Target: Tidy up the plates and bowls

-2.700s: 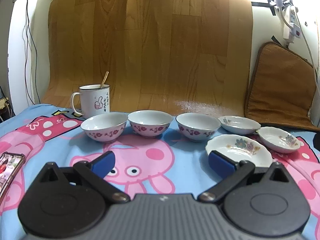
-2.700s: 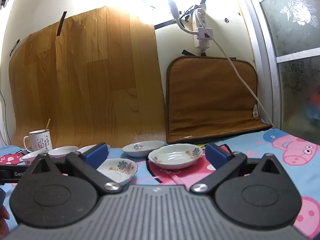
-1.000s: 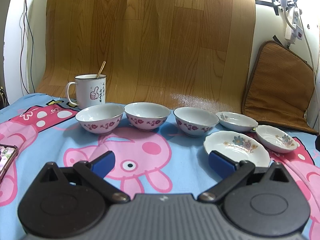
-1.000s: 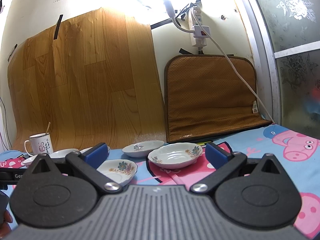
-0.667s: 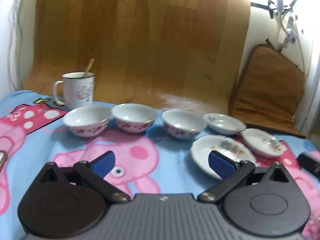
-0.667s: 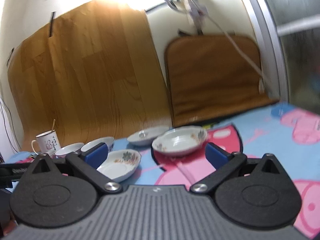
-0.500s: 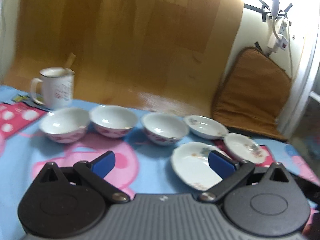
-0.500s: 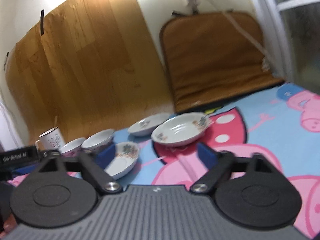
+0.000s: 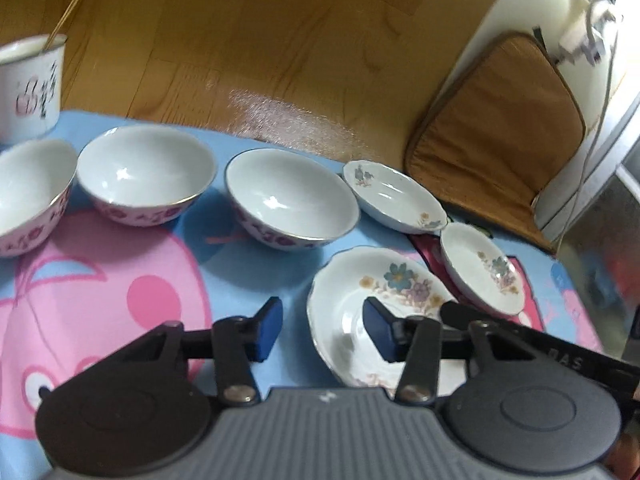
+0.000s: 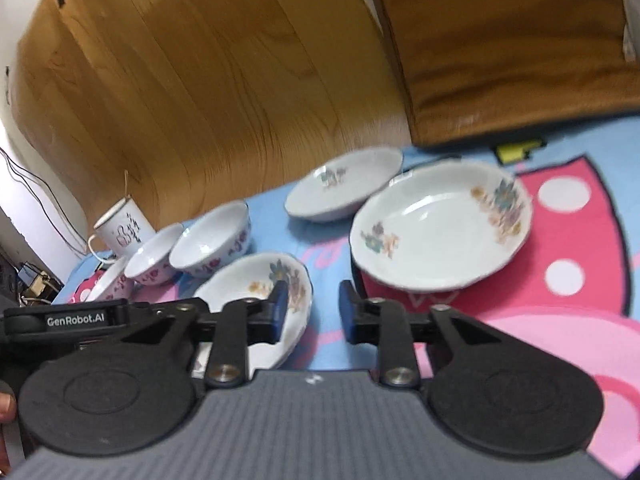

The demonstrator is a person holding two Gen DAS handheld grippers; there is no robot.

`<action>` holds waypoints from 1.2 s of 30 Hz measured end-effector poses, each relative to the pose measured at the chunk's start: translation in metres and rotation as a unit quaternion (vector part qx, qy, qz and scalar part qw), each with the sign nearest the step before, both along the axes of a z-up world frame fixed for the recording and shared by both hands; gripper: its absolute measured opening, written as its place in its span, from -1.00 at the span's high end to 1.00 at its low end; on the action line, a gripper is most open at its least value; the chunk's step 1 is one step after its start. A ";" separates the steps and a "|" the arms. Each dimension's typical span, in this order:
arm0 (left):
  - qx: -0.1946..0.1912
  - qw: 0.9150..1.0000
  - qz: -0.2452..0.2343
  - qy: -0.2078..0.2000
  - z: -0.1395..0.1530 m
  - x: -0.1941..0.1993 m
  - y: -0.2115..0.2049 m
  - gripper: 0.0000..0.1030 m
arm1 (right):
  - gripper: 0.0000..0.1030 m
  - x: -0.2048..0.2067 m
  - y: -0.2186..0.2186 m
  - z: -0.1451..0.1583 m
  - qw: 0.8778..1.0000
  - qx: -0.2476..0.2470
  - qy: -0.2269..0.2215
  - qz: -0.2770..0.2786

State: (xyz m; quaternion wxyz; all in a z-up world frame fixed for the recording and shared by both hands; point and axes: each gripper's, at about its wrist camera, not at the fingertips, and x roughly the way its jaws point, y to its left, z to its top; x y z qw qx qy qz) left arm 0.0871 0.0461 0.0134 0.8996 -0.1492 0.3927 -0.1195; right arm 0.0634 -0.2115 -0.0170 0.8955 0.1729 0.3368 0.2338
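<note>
The blanket (image 9: 120,280) is the work surface. On it three plates (image 9: 396,196) lie grouped on the right, with three bowls (image 9: 292,200) in a row to their left, probably sorted by kind for stacking. One mug (image 9: 32,88) stands behind. The left gripper (image 9: 324,328) straddles the near plate's (image 9: 360,300) rim, jaws just narrowed, not yet pinching. The right gripper (image 10: 312,312) hovers narrowed and empty.

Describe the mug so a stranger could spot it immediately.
Start at the wooden board leaning against the wall. At its foot, beyond the row of bowls, stands the mug: the only tall, straight-sided white vessel, with a stick poking out.
</note>
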 end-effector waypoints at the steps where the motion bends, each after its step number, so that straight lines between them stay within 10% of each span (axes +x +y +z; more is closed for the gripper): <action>1: 0.010 1.000 -0.001 -0.003 -0.001 0.000 -0.003 0.34 | 0.64 0.001 0.001 -0.004 1.000 0.008 0.008 0.006; 4: 0.026 1.000 0.004 -0.005 0.000 -0.005 -0.010 0.61 | 0.75 -0.007 0.001 -0.002 1.000 0.015 0.008 0.013; 11: 0.014 1.000 -0.015 -0.012 0.015 -0.033 -0.034 0.61 | 0.75 -0.040 -0.028 0.008 0.999 0.024 -0.019 -0.019; 26: 0.028 0.980 -0.196 -0.012 0.013 -0.041 -0.225 0.58 | 0.69 -0.126 -0.188 0.008 0.975 -0.005 -0.051 -0.215; 36: 0.036 0.978 -0.204 -0.013 0.008 -0.030 -0.257 0.57 | 0.48 -0.122 -0.200 -0.006 0.969 -0.019 -0.041 -0.242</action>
